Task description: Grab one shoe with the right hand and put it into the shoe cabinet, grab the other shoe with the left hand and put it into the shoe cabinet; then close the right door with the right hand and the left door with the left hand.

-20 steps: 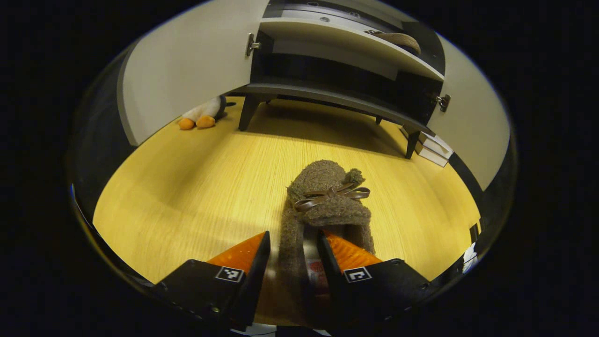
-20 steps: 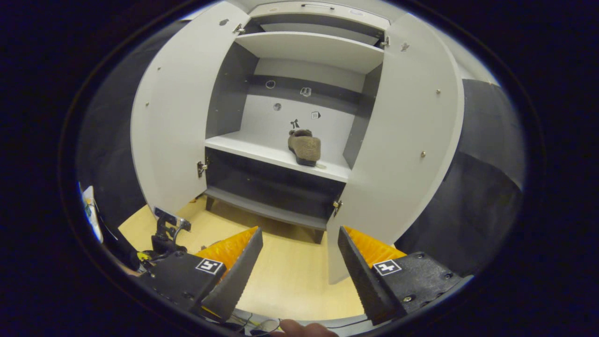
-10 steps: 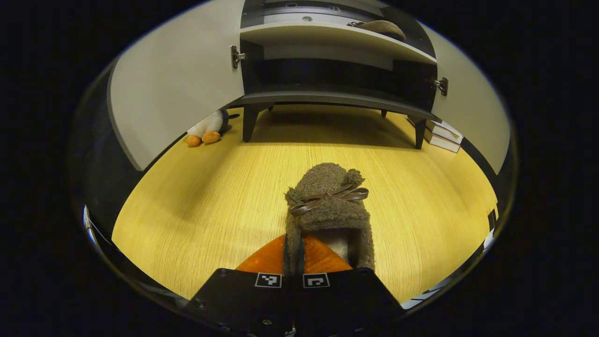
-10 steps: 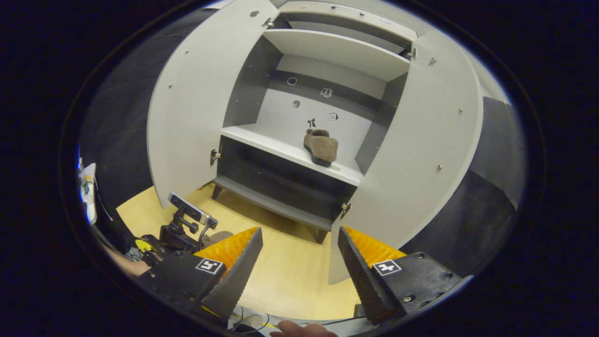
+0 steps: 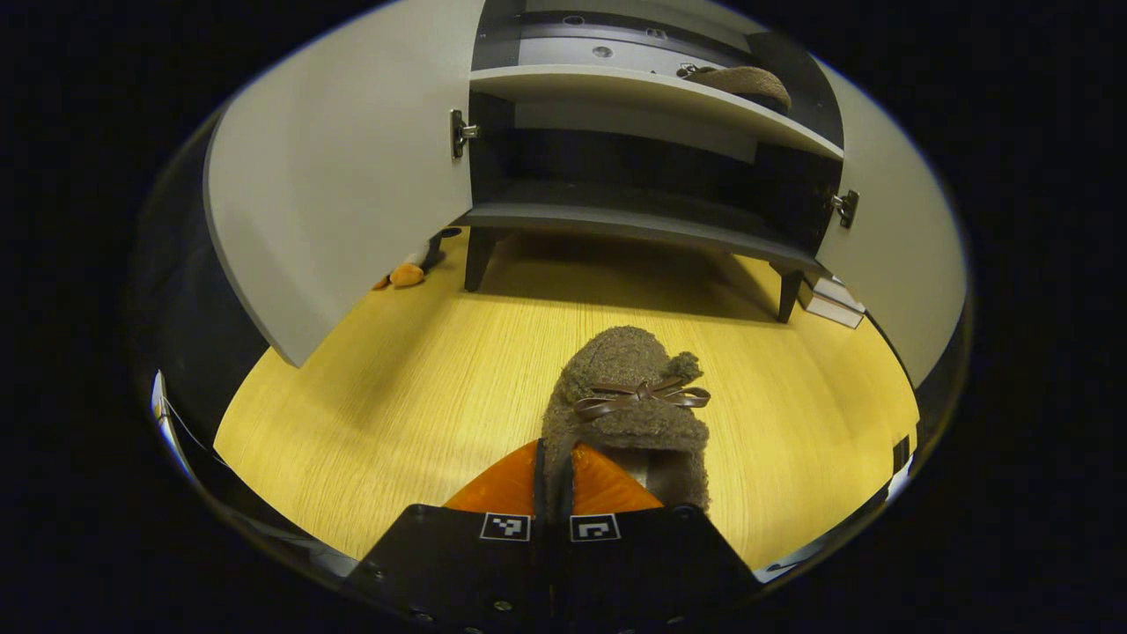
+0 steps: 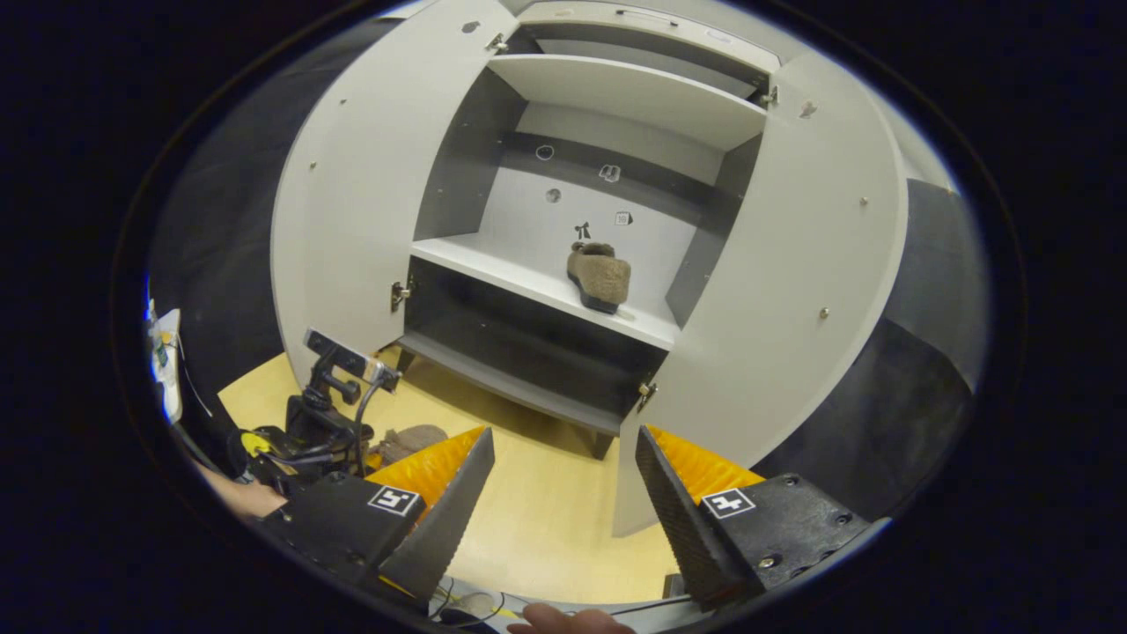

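Left gripper view: the left gripper (image 5: 553,480) is clamped on the heel edge of a brown fuzzy shoe (image 5: 632,401) with a bow, toe pointing toward the shoe cabinet (image 5: 634,220), above the wooden floor (image 5: 396,396); both doors stand open. Right gripper view: the right gripper (image 6: 563,493) is spread wide and holds nothing, facing the cabinet, where the other shoe (image 6: 600,276) sits on the middle shelf (image 6: 519,280) toward its right end; the left gripper shows at lower left.
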{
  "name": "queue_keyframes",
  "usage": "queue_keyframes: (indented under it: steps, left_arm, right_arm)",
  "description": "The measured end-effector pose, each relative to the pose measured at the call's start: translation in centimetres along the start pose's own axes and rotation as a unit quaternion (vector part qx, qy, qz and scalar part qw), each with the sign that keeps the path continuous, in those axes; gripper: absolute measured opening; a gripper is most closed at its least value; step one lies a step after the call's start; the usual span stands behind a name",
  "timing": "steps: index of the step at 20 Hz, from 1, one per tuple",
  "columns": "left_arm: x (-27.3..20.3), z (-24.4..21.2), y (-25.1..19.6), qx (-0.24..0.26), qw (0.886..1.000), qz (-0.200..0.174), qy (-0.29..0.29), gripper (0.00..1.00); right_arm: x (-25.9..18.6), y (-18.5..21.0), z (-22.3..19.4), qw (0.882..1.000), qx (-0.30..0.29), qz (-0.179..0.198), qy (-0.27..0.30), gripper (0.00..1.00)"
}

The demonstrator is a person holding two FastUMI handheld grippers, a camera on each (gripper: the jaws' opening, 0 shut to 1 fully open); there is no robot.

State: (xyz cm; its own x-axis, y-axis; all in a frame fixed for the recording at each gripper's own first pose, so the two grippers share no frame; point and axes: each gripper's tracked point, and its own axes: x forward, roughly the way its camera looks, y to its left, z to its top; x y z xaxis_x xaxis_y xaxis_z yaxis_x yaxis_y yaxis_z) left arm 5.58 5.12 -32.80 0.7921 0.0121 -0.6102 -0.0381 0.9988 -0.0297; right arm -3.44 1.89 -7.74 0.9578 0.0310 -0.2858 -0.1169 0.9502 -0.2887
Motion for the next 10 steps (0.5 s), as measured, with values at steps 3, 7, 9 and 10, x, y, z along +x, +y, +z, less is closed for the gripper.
queue_keyframes:
  steps: [3, 7, 9, 10]
  left_arm:
    - [-2.2, 5.5, 0.0, 0.003, 0.999, 0.004, -0.044, 0.02]
    - [-6.5, 16.5, -0.5, -0.008, 0.995, 0.001, -0.097, 0.02]
    - [-8.0, 22.5, -0.7, -0.004, 0.992, 0.011, -0.124, 0.02]
    - [-8.4, 25.5, -0.7, -0.005, 0.990, 0.017, -0.136, 0.02]
  right_arm:
    - [0.4, -1.1, 0.1, 1.000, 0.014, -0.007, -0.002, 1.00]
    - [1.2, -2.0, 0.1, 0.999, 0.038, -0.008, -0.002, 1.00]
    - [1.7, -2.2, 0.4, 0.998, 0.055, -0.006, -0.007, 1.00]
    - [1.9, -2.3, 0.4, 0.998, 0.063, -0.006, -0.008, 1.00]
